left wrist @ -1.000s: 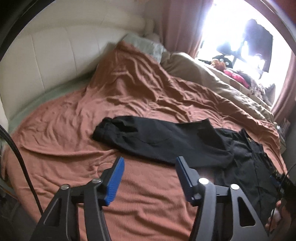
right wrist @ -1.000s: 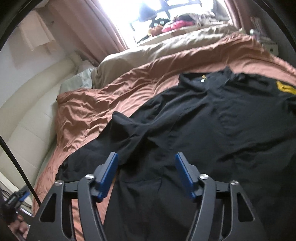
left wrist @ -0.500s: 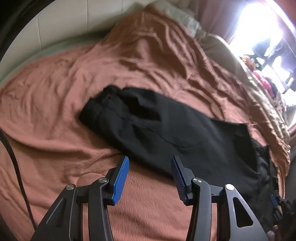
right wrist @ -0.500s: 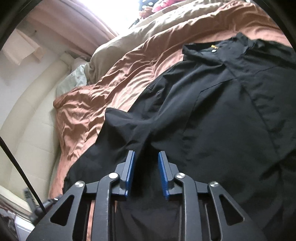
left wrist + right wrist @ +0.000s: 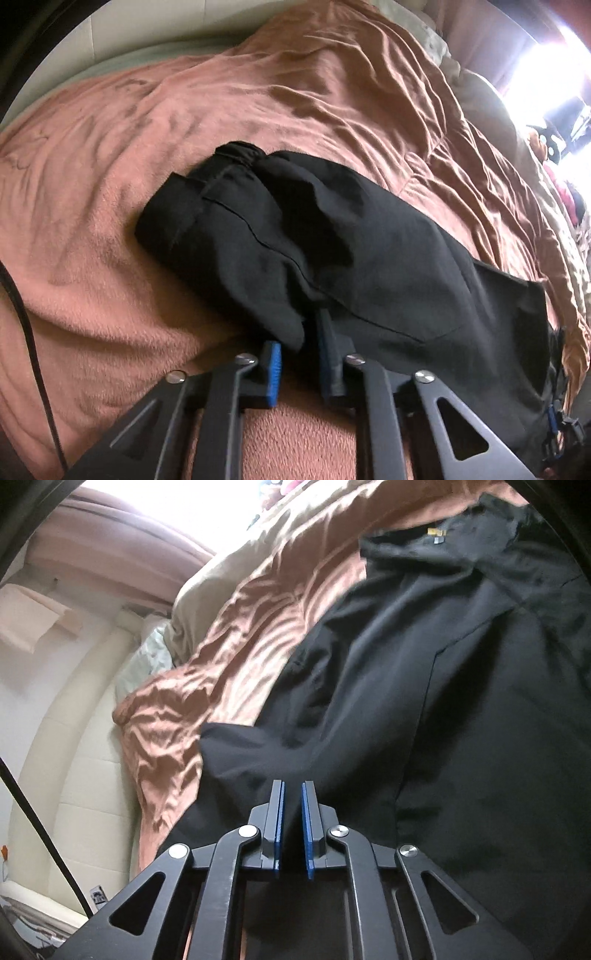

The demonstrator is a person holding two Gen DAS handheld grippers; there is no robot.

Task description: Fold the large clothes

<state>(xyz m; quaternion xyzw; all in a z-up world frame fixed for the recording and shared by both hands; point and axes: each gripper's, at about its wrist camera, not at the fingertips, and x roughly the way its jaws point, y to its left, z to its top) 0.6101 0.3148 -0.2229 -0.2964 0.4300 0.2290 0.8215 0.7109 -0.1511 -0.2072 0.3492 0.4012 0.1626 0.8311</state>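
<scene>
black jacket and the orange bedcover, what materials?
Black jacket: likely a smooth matte woven synthetic; flat topstitched seams, soft broad folds. Orange bedcover: looks like fleece or plush; fuzzy nap up close, faint sheen on the wrinkles.

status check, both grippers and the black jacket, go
Left gripper closing on sleeve edge. Right gripper closing on black jacket fabric. Jacket flat on blanket; nothing in the way.

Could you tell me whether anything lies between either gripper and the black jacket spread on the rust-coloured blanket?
Nothing visible does. The left gripper is closing on a fold of the black jacket's sleeve, and the right gripper is closing with the jacket's fabric between its pads. Only the rust-coloured blanket lies around it.
</scene>
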